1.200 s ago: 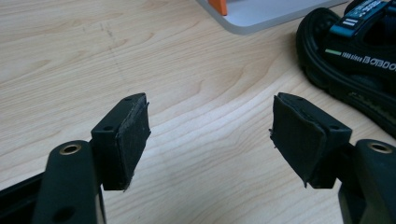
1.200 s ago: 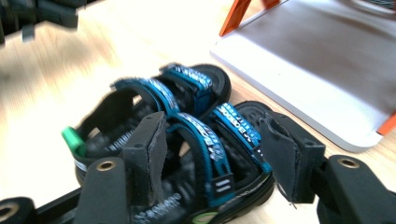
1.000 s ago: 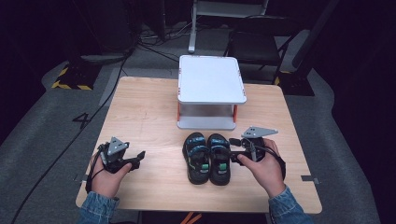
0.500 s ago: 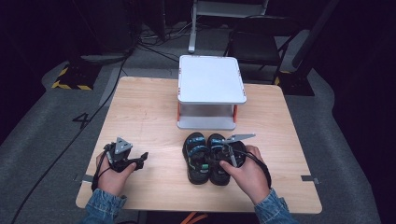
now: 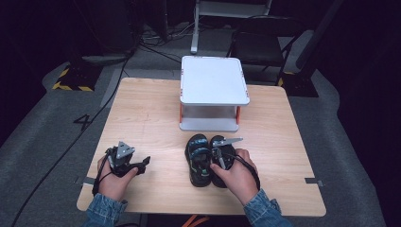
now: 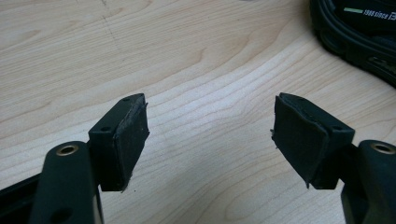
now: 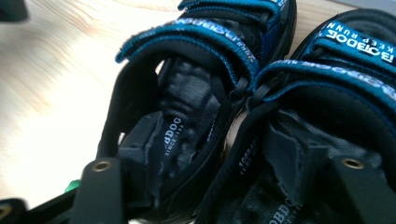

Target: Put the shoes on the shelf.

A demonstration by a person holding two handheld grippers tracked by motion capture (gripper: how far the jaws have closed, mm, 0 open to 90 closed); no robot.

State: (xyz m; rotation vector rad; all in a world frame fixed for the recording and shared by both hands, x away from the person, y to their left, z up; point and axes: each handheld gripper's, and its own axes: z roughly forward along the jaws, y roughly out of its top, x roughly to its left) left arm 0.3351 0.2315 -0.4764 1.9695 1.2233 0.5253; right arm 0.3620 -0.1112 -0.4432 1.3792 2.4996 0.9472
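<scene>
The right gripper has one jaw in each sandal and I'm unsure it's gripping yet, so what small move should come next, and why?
Probably close the right gripper. One jaw sits in the heel of the left sandal, the other in the right sandal, with their two inner walls between them. The pads look not yet pressed, so squeezing should pinch the pair together for lifting.

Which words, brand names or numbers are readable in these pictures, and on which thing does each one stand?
"4": floor mat, left of the table.
"since": side of the left sandal; digits around it are cut off or unclear.
"KEEP RUNN", upside down: strap of the right sandal; the larger word above it is unclear.
"SINCE 19": insole of the left sandal; the brand beside it is partly hidden.
</scene>
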